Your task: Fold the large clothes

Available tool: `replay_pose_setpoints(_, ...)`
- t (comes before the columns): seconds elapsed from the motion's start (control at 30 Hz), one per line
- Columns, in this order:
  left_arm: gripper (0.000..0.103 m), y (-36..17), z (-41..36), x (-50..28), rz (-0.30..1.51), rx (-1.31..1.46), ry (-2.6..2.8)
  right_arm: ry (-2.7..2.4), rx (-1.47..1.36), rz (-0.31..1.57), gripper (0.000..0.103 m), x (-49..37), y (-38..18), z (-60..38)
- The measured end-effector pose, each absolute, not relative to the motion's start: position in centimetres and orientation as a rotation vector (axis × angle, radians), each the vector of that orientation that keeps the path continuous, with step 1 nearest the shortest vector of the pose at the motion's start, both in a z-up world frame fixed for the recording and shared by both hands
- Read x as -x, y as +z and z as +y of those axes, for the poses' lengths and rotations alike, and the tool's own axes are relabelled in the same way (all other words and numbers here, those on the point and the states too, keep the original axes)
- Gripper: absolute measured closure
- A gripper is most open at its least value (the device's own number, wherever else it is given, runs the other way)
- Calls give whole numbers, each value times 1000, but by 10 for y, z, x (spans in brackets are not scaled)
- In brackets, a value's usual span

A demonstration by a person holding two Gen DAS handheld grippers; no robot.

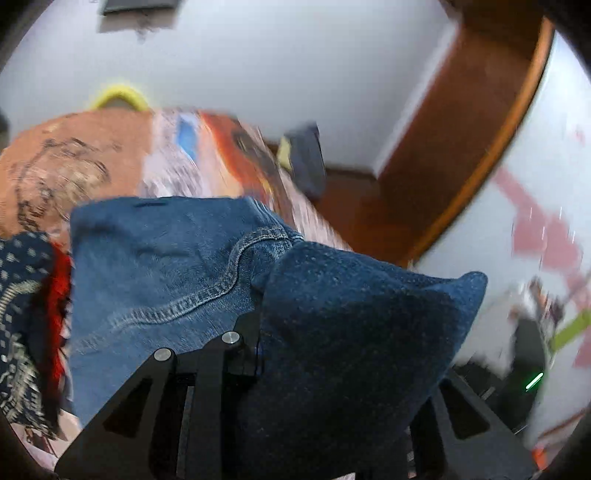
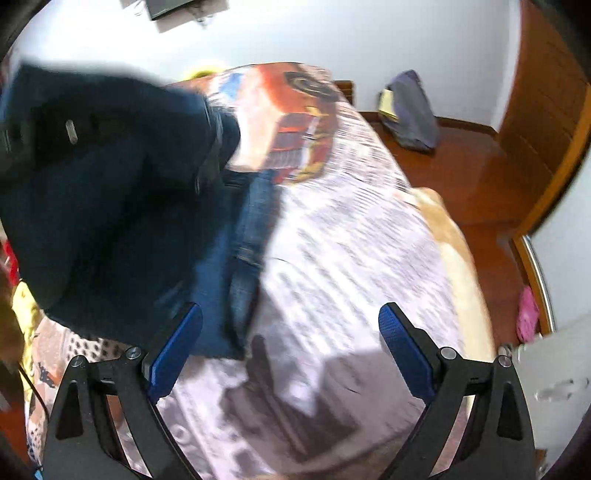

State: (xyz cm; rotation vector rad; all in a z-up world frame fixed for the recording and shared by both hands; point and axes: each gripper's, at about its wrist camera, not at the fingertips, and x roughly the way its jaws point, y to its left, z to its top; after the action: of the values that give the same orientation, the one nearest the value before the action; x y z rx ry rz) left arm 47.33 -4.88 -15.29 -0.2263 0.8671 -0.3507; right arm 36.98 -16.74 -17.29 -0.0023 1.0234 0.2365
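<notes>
Bedspread (image 2: 351, 258) comes first for us: a printed sheet with grey script and a red truck picture covers the bed, filling most of the right wrist view. Beyond it we see a wooden floor (image 2: 476, 173) and a white wall (image 2: 295, 33), with a wooden door (image 2: 546, 96) at the right edge.

Next in size are the jeans (image 1: 332, 332). In the left wrist view the denim bulges up right in front of our camera, a stitched seam curving across the lighter part and a darker fold bunched over the left gripper (image 1: 295, 369). That fold covers the fingertips, so we cannot tell whether the fingers are closed on the cloth or merely buried under it. In the right wrist view the jeans (image 2: 110, 192) hang as a dark, blurred mass at the upper left, and a lighter strip of denim trails down onto the bedspread between the mass and the sheet's middle.

Our right gripper (image 2: 291, 350) stands spread wide with nothing between its blue pads (image 2: 173, 354), above the bedspread; the left pad sits just beside the lower edge of the denim.

Smaller things follow: a grey bag (image 2: 410, 110) leans against the wall on the floor, a navy patterned cloth (image 1: 22, 325) with red trim lies at the left of the left wrist view, and a pink item (image 2: 528, 314) sits near the door frame.
</notes>
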Motion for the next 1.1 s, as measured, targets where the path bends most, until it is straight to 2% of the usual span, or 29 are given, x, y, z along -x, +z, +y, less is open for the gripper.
replay_pose_setpoints(0.13,80,-196,-79,-463,968,92,-359,219,-19,1022,8,-363,-172,-177)
replay_pose_setpoints(0.37,74,-201,-87,-446,971,28,-366,228,-35,1018,8,-352,-170,-181)
replay_pose_setpoints(0.53,62,-190,-77,-432,1000,73,-422,243,-35,990,8,-340,-159,-182)
replay_pose_setpoints(0.67,58,-183,-73,-420,1013,46,-429,252,-20,963,8,-336,-148,-177)
replay_pose_setpoints(0.73,52,-177,-68,-411,1025,70,-455,257,-12,949,8,-333,-142,-175)
replay_pose_setpoints(0.8,51,-167,-63,-400,1022,86,-472,263,-2,930,8,-329,-136,-172)
replay_pose_setpoints(0.9,50,-150,-53,-388,994,95,-494,275,2,907,8,-325,-127,-168)
replay_pose_setpoints(1.1,35,-110,7,-366,857,104,-368,319,15,856,8,-323,-107,-151)
